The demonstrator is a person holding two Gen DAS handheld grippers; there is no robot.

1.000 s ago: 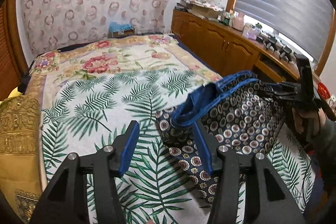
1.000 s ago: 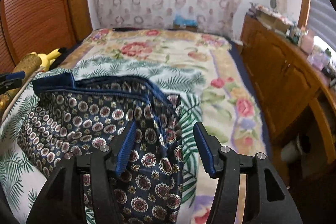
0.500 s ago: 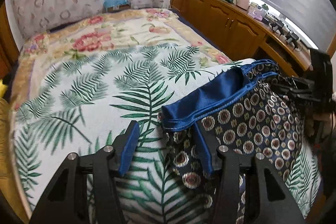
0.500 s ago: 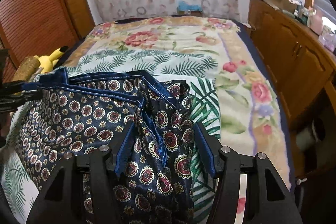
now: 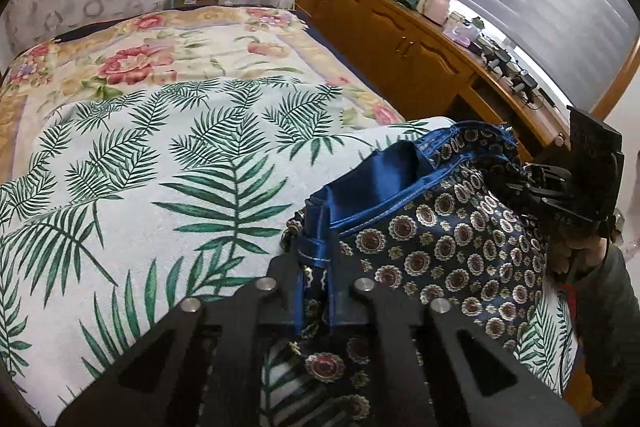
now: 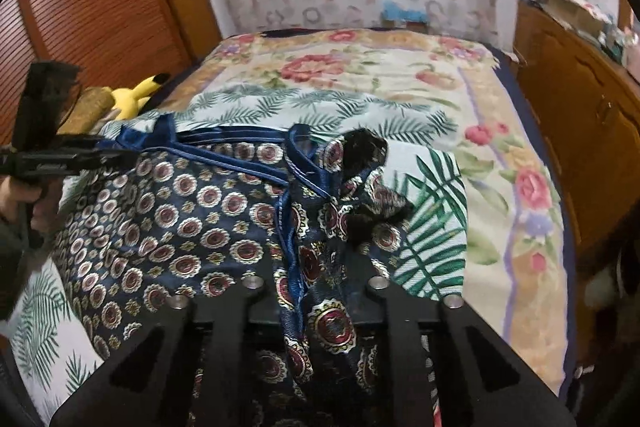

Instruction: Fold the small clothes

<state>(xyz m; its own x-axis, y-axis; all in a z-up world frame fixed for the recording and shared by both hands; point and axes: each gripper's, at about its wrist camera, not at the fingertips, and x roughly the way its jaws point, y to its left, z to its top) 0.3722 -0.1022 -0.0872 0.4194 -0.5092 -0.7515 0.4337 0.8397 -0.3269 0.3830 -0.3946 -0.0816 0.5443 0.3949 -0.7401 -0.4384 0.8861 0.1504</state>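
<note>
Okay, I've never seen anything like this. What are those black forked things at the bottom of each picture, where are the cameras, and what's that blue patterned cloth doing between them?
There is no robot here. A person holds a two-finger clamp in each hand, and a camera on each clamp looks forward along its fingers.

One picture comes from the left gripper, the other from the right gripper. Each also shows the other clamp off to one side.

On the palm-leaf bedspread lies a navy patterned garment with a blue waistband. The left clamp is shut on one end of the waistband. The right clamp's jaws are closing, with bunched fabric between them.
</note>
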